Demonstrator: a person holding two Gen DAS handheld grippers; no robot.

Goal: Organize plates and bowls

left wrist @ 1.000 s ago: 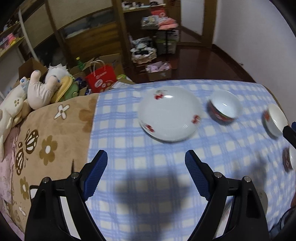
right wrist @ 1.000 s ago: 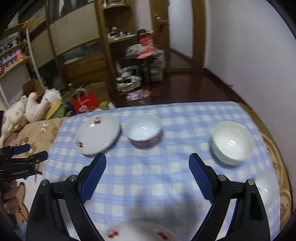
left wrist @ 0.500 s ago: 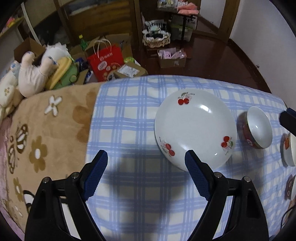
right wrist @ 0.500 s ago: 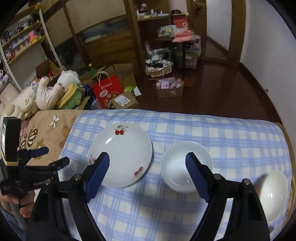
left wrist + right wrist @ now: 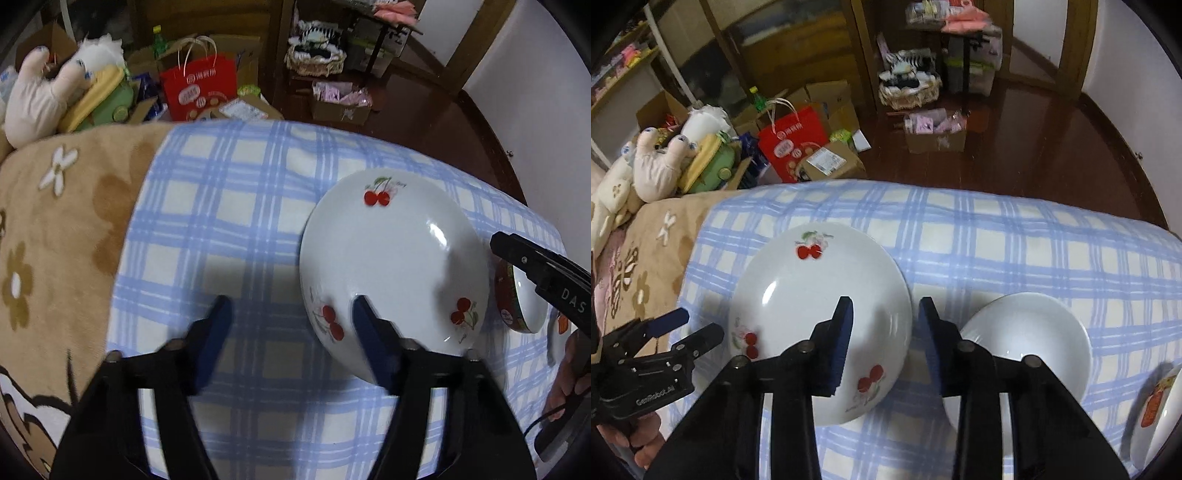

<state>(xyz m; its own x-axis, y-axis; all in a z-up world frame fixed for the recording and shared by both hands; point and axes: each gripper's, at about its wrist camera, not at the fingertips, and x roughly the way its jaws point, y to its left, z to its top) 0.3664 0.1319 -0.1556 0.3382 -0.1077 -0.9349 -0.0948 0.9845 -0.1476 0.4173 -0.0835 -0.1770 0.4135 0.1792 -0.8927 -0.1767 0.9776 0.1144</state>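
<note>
Blue pads on both my jaws are closing now, where a second ago they stood wide and higher above the checked cloth. My right gripper (image 5: 885,332) has dropped over the near right rim of the cherry plate (image 5: 812,302): one pad sits over the plate's face, the other over the cloth outside the rim, neither yet pinching. My left gripper (image 5: 290,332) has come down at the plate's opposite edge, one pad over the rim and one over bare cloth, also unpinched. The plate lies flat on the surface (image 5: 1015,251), filling far more of both views than before. Just beside it sits the white bowl (image 5: 1027,332). I judge this a two-sided lift of the plate about to begin. Beyond, a red bag (image 5: 794,144) stands on the floor.
</note>
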